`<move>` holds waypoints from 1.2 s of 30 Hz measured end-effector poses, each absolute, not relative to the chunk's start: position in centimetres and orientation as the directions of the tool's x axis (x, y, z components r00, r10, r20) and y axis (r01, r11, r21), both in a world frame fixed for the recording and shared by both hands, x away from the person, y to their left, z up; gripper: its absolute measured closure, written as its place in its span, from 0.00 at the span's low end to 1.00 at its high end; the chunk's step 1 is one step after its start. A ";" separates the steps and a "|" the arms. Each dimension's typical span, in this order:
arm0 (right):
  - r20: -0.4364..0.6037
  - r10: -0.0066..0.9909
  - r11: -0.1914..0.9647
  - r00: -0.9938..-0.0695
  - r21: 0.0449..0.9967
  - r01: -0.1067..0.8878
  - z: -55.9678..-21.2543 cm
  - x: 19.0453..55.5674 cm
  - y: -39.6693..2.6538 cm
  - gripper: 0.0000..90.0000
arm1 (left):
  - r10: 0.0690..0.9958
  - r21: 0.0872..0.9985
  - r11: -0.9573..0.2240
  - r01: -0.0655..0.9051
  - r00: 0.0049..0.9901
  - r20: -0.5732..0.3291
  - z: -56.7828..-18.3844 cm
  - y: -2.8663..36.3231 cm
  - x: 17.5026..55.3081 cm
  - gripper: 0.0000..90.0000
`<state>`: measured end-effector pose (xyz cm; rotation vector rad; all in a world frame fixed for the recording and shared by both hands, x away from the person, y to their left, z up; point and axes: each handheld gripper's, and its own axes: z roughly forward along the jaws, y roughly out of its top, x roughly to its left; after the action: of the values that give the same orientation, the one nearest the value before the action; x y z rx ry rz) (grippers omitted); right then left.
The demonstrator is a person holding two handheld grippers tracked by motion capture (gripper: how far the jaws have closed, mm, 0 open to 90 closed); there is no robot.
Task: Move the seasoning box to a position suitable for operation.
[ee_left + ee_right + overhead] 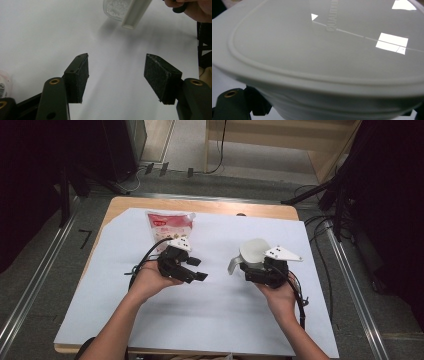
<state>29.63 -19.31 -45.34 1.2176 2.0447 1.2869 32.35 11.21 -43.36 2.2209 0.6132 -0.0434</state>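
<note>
High view: right gripper (248, 268) clamped on lidded grey container (252, 253), at 3 o'clock of open, empty left gripper (196, 269); pink pouch (167, 226) at 12. Carrying step, likely; next, steady set-down or handover.

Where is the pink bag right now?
In the high view, the pink bag lies on the white sheet at the far left, just beyond the left gripper.

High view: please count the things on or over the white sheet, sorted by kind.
Pouches, pink and white: 1
Lidded grey containers: 1
Hand-held grippers, left gripper and right gripper: 2
Total: 4
</note>
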 end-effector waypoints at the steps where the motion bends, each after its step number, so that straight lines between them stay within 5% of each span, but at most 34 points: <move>1: 0.085 0.846 0.185 -0.526 0.879 0.439 -45.6 29.2 -19.4 0.15 | 0.413 0.709 -0.550 0.442 0.882 -0.229 -43.4 11.2 32.3 0.42; 36: 0.104 0.759 0.255 -0.643 0.861 0.441 -50.0 27.4 -14.1 0.14 | 0.424 0.693 -0.565 0.448 0.878 -0.222 -43.7 11.3 32.7 0.43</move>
<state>27.35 -14.10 -49.99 1.1020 2.2004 1.3408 32.67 11.30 -43.67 2.2418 0.6245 -0.0378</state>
